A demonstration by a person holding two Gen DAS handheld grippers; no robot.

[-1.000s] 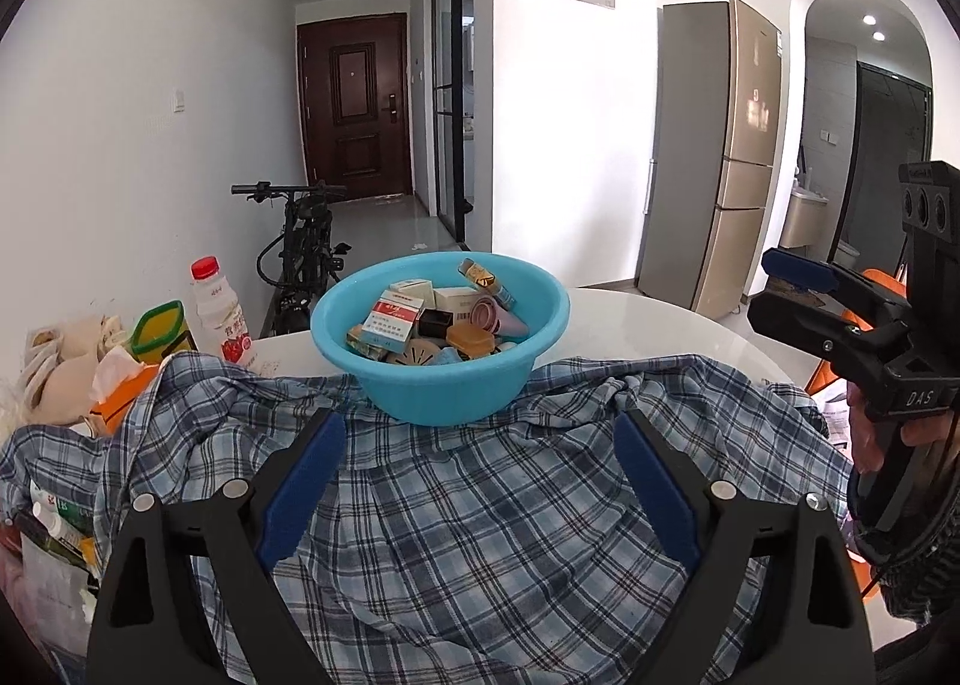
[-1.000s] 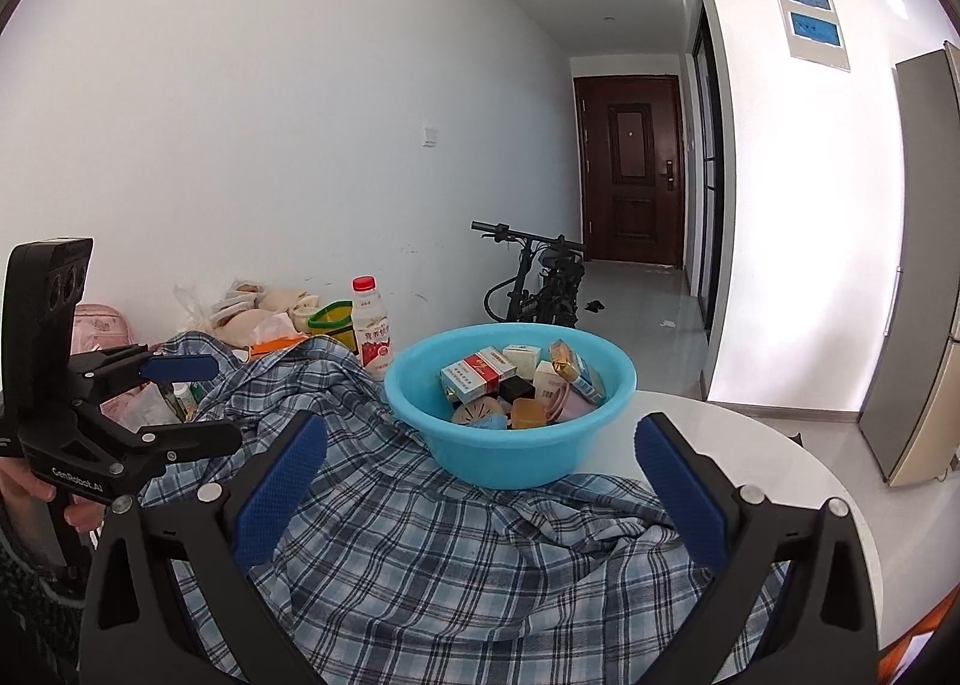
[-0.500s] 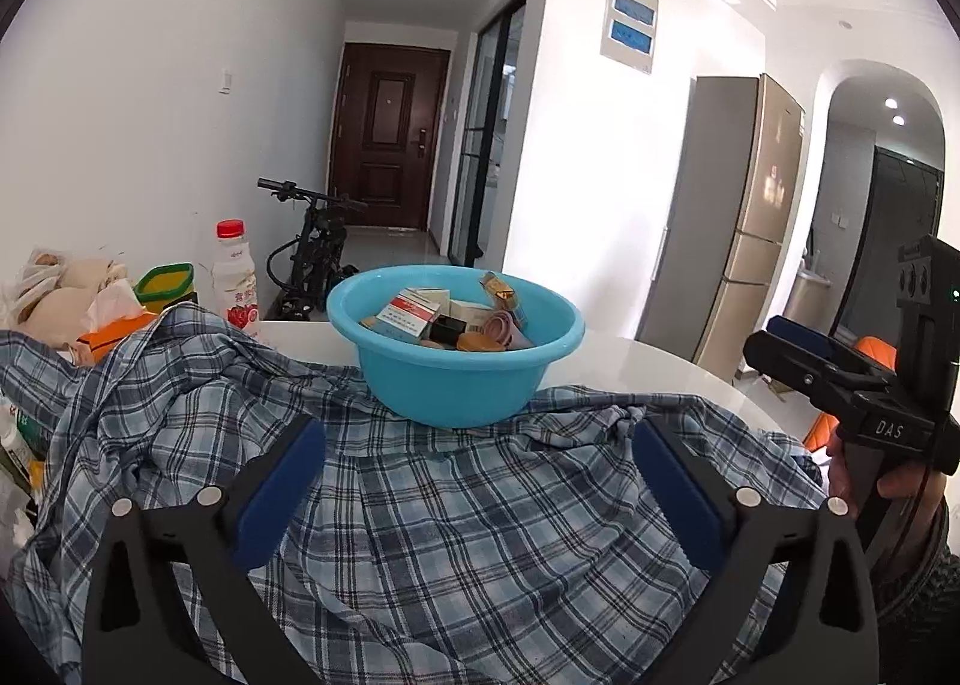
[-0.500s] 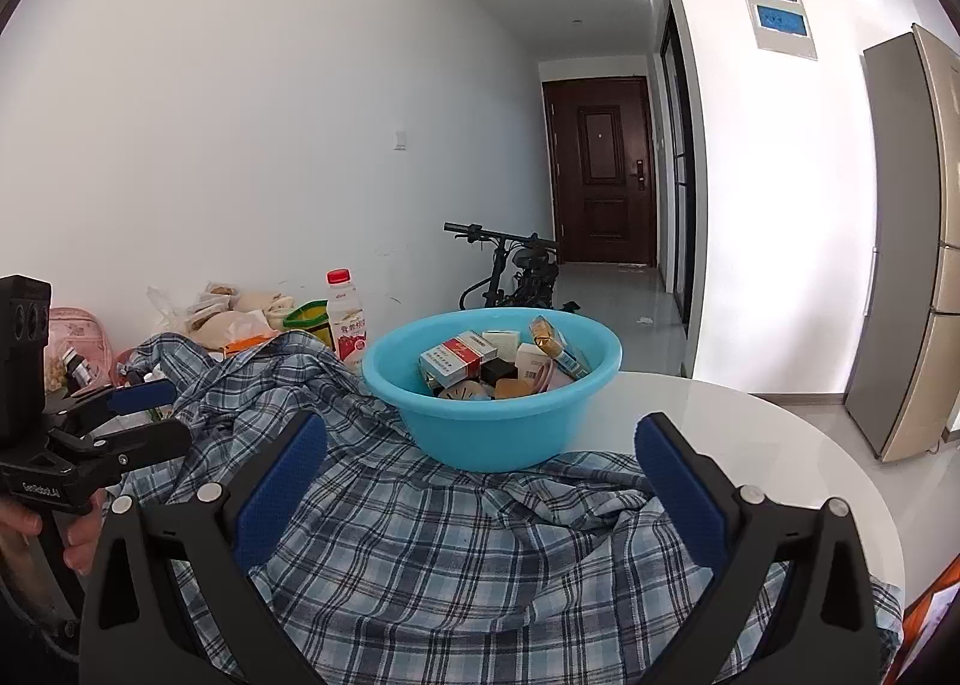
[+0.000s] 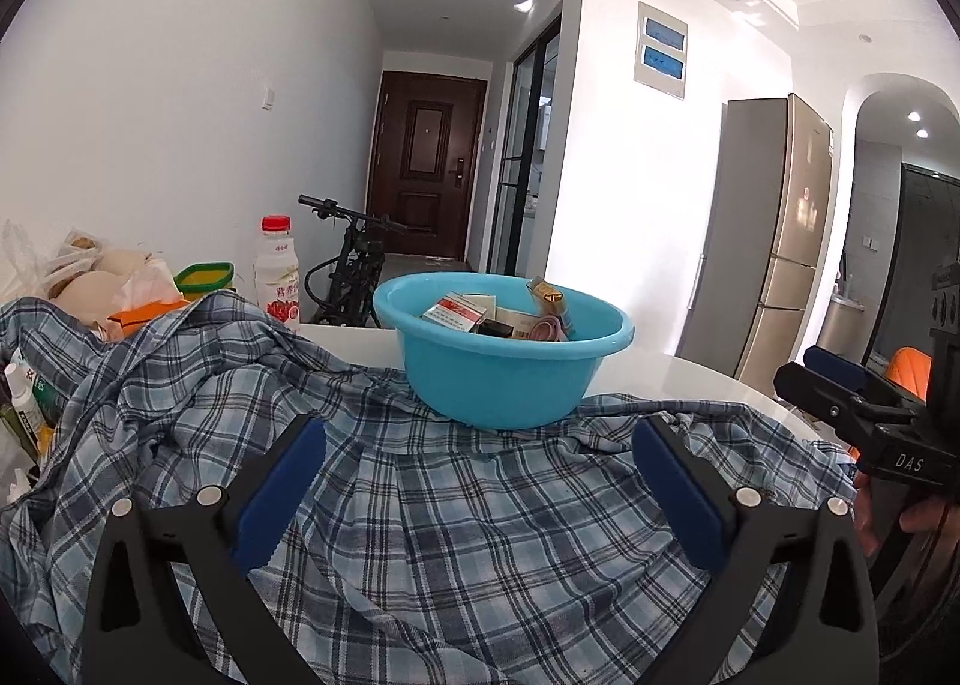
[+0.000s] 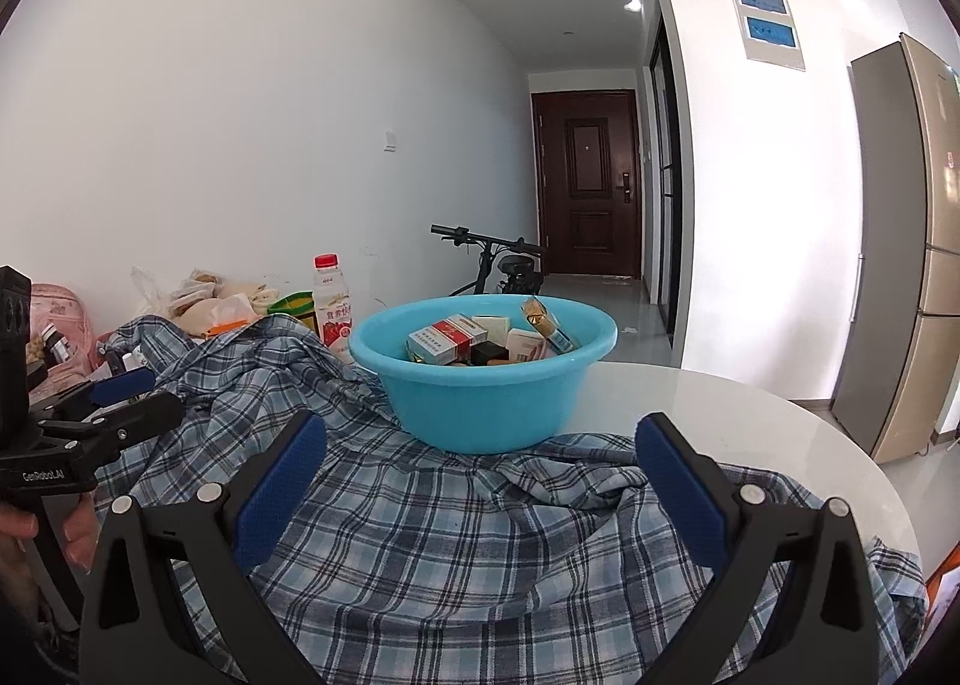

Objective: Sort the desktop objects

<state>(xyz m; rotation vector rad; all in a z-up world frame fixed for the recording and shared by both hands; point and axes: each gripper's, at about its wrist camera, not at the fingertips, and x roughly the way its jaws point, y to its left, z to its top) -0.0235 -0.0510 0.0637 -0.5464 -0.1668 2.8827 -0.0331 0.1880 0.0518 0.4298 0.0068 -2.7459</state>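
- Lowered and drawn back over the last second: both cameras now meet the blue basin [image 5: 503,361] from nearer the level of its rim, with less of its contents on show than before.
- Left gripper [image 5: 480,481] spread wide, nothing between its blue pads [image 5: 282,481], hovering over the plaid shirt [image 5: 456,535].
- Right gripper [image 6: 480,481] likewise spread wide and empty, above the same shirt [image 6: 456,541].
- Basin straight ahead of both grippers, beyond the fingertips and apart from them, resting on the far part of the shirt on the white round table [image 6: 720,409].
- Inside the basin: a red-and-white packet [image 6: 447,340], small cartons and a gold-wrapped item [image 6: 543,319] leaning against the far-right wall; smaller pieces too hidden to tell.
- Shirt crumpled across the near table, bunched higher on the left.
- Red-capped drink bottle [image 5: 276,274] standing left of the basin, behind the raised shirt folds, beside a green-rimmed container [image 5: 204,278] and bagged goods [image 5: 90,277].
- Each gripper visible at the edge of the other's view: right one [image 5: 864,403] at the far right, left one [image 6: 114,403] at the far left, both level with the shirt.
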